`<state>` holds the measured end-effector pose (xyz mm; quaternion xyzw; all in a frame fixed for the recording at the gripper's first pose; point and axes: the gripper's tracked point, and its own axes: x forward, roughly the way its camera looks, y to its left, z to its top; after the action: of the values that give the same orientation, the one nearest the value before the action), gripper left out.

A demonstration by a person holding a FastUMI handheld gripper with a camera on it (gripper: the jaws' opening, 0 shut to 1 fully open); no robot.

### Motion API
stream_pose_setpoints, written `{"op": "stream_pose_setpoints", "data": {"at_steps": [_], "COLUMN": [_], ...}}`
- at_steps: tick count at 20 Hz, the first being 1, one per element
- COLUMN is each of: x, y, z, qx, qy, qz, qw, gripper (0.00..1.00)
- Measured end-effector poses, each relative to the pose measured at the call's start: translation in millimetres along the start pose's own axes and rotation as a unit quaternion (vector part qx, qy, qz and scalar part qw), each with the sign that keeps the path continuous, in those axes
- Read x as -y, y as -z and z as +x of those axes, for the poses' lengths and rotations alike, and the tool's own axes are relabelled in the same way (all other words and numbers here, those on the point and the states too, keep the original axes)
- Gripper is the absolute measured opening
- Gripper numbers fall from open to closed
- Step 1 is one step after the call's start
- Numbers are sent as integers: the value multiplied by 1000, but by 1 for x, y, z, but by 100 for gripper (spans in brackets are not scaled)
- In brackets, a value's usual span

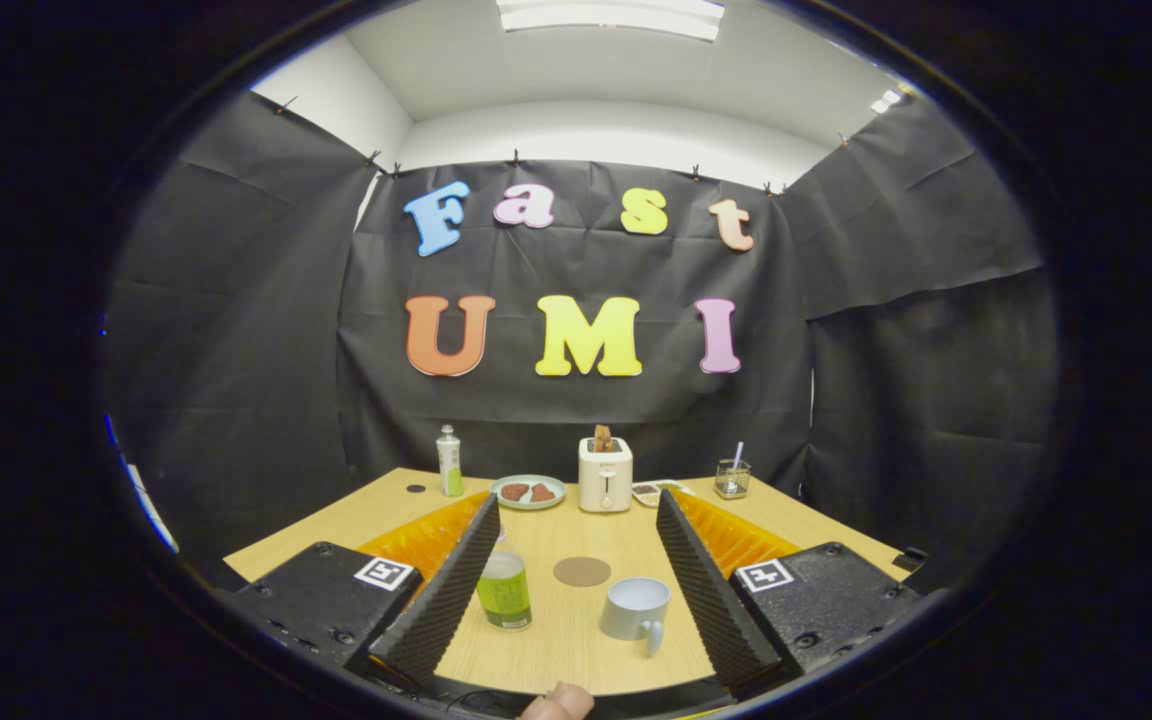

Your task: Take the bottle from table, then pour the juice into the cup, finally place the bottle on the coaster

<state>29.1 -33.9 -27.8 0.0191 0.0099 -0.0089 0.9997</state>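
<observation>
Standing upright on the table (556, 640), the bottle (504, 590) of green juice sits low and left of centre in the frame, close against my left finger (446, 590) and partly hidden by it. I see the cup (636, 608) to its right, handle toward me, and the round coaster (582, 571) just beyond, between the two. My gripper (576, 590) has its fingers spread wide, gripping nothing. Farther back, mid-frame: a second bottle (449, 461), a plate (528, 492), a toaster (605, 475), a glass (732, 479). A fingertip (558, 702) shows at bottom centre.
</observation>
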Motion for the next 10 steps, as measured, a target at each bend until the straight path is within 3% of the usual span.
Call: {"op": "stream_pose_setpoints", "data": {"at_steps": [5,10], "x": [-3,-25], "y": [41,72], "z": [36,62], "qx": [-27,-39], "qy": [6,-23], "qz": [12,35], "qw": [1000,998], "gripper": [100,100]}}
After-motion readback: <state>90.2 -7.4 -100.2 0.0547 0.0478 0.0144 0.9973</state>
